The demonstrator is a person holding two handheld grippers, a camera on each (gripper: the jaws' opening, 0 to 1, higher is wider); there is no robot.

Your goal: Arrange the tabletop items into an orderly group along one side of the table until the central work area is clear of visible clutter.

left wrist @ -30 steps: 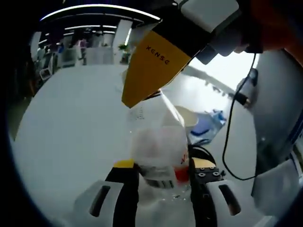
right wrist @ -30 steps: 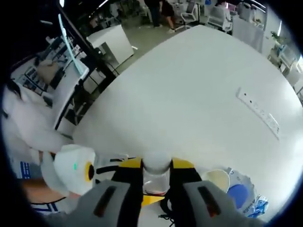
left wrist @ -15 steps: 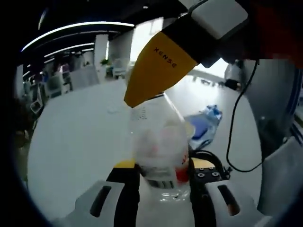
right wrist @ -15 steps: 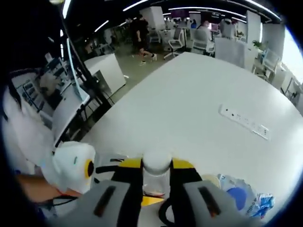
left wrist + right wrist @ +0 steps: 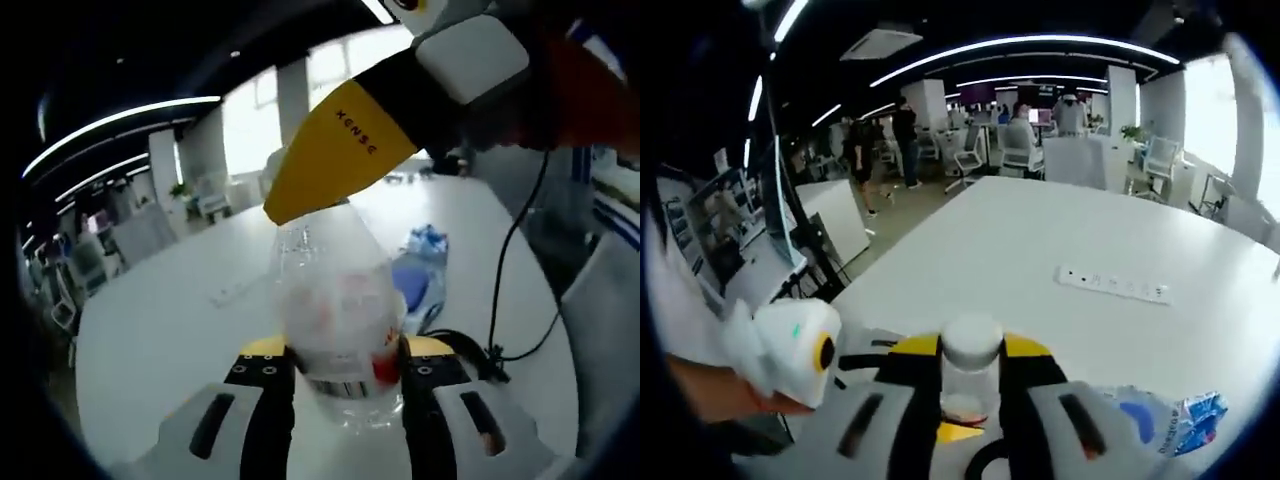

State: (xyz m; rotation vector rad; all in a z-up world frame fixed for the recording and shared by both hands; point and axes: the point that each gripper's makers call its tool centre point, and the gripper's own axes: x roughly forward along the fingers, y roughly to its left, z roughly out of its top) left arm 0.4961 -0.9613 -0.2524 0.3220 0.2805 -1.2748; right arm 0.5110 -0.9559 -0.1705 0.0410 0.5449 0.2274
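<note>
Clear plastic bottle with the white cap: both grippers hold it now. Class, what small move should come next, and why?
Probably lower the clear plastic bottle towards the table edge beside the blue-and-white plastic packet. The left gripper clamps its body, the right gripper its neck under the white cap, and it appears held above the white table.

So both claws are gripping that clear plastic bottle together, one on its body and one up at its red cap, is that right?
Nearly. The cap is white, not red, as the right gripper view shows. The rest holds: the left claw clamps the body of the clear plastic bottle, and the right claw grips it at the neck just below that cap.
</note>
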